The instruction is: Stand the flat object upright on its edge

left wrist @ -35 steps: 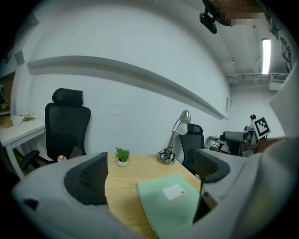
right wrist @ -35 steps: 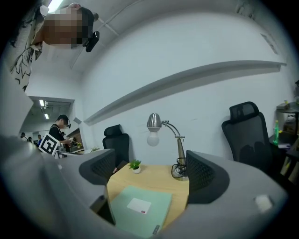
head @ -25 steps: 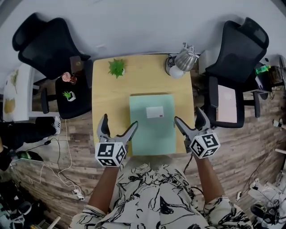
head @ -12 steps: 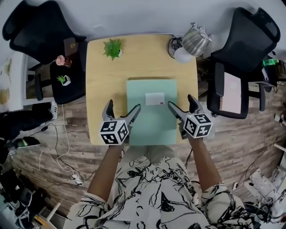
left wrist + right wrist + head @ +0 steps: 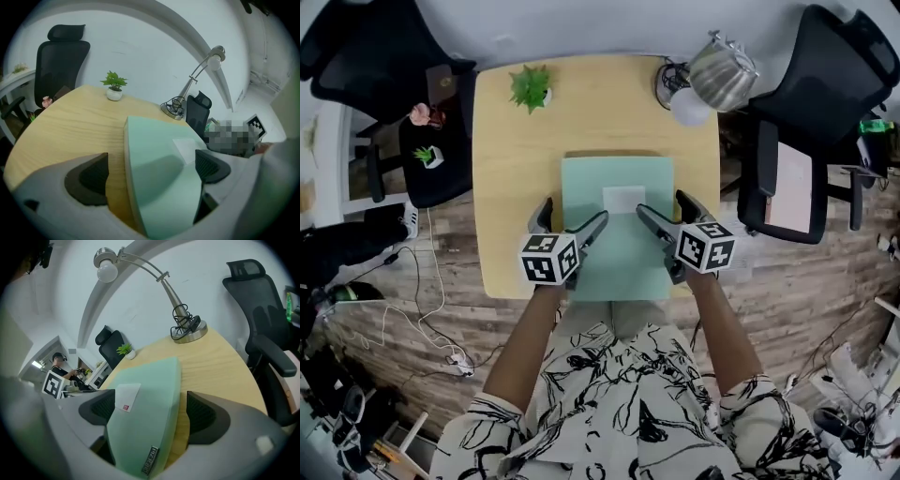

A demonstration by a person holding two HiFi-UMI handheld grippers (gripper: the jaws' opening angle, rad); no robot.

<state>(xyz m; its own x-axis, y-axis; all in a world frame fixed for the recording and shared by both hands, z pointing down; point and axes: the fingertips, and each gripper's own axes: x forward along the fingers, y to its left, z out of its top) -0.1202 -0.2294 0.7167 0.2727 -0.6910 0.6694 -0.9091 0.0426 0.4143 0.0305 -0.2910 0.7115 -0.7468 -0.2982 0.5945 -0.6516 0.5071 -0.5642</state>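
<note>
Both left tongs (image 5: 574, 211) and right tongs (image 5: 664, 203) gape open, straddling opposite edges of the mint pad (image 5: 619, 255).

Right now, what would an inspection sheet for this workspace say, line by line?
Surface: light wooden square table.
Job's things: mint-green flat rectangular pad with a white label, lying flat on the table, not yet on its edge.
Clutter: small green potted plant at the far left corner; silver desk lamp at the far right corner.
Grippers: left claw open, straddling the pad's left edge; right claw open, straddling its right edge; neither is closed on it.
Cables: black lamp cord coiled at the lamp's base; white cables on the floor at left.
Surroundings: black office chairs on both sides; wood-plank floor.
</note>
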